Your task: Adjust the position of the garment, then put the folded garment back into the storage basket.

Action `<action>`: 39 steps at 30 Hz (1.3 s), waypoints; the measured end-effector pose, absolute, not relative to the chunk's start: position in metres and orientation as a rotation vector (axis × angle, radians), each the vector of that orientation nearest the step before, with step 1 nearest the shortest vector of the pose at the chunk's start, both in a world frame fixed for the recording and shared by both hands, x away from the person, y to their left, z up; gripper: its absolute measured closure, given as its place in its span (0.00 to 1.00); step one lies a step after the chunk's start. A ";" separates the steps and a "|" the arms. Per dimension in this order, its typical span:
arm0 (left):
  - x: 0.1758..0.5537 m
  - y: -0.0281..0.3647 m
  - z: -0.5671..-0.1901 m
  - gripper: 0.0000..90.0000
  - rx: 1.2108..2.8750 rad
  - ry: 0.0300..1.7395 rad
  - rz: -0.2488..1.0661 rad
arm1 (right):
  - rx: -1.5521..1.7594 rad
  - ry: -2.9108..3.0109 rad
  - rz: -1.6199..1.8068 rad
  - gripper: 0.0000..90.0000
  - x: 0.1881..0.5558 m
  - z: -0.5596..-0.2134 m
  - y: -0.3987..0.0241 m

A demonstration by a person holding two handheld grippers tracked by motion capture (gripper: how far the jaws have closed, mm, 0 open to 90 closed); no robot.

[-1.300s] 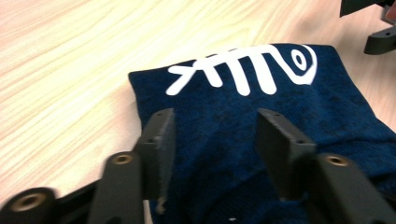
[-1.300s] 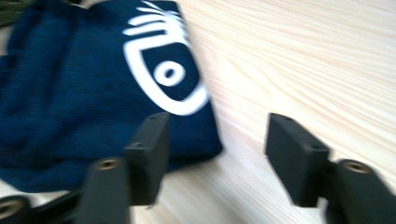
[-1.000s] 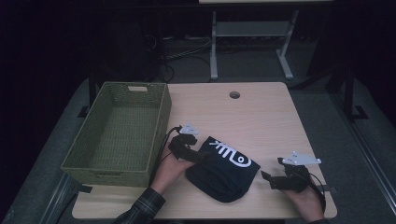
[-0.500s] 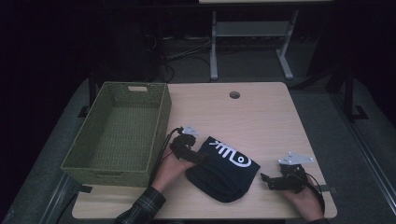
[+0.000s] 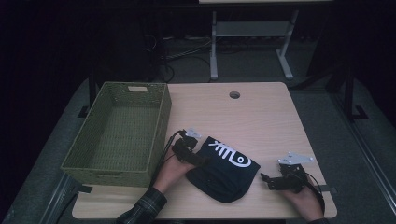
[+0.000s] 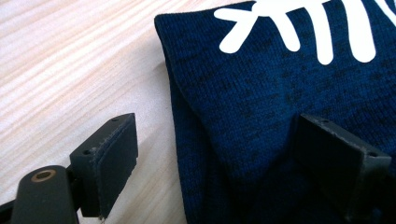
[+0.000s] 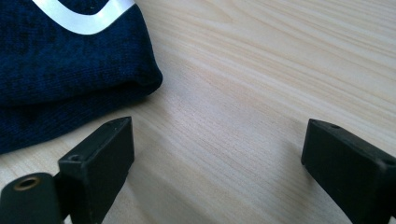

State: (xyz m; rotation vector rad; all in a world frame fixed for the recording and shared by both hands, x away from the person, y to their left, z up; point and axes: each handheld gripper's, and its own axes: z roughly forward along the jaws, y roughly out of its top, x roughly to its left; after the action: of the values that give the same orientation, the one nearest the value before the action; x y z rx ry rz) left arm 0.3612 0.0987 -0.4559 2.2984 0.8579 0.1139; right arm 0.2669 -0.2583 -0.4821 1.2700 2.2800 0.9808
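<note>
Wicker basket (image 5: 116, 135) sits empty just left of the folded navy knit garment (image 5: 223, 168), which lies on the table near its front edge. Left gripper (image 6: 233, 163) is spread wide astride the garment's left edge, one jaw on bare wood, other over cloth; probably touching it, hard to tell. Push in so both layers are caught before closing. Right gripper (image 7: 219, 163), right of the garment, is open over bare tabletop; bring it to the fold.
</note>
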 end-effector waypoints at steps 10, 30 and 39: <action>0.363 0.099 -0.460 0.23 2.295 0.858 0.047 | 1.268 2.281 0.982 0.10 0.267 -0.482 -0.258; 0.367 0.097 -0.456 0.71 2.321 0.829 -0.119 | 1.267 2.280 0.982 0.10 0.267 -0.482 -0.258; 0.366 0.096 -0.449 0.78 2.323 0.834 -0.126 | 1.269 2.280 0.982 0.10 0.267 -0.482 -0.258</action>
State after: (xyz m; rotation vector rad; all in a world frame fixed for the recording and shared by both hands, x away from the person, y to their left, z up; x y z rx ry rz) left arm 0.3665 0.0964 -0.4494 2.3228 0.8343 -0.1256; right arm 0.2675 -0.2581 -0.4822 1.2686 2.2799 0.9820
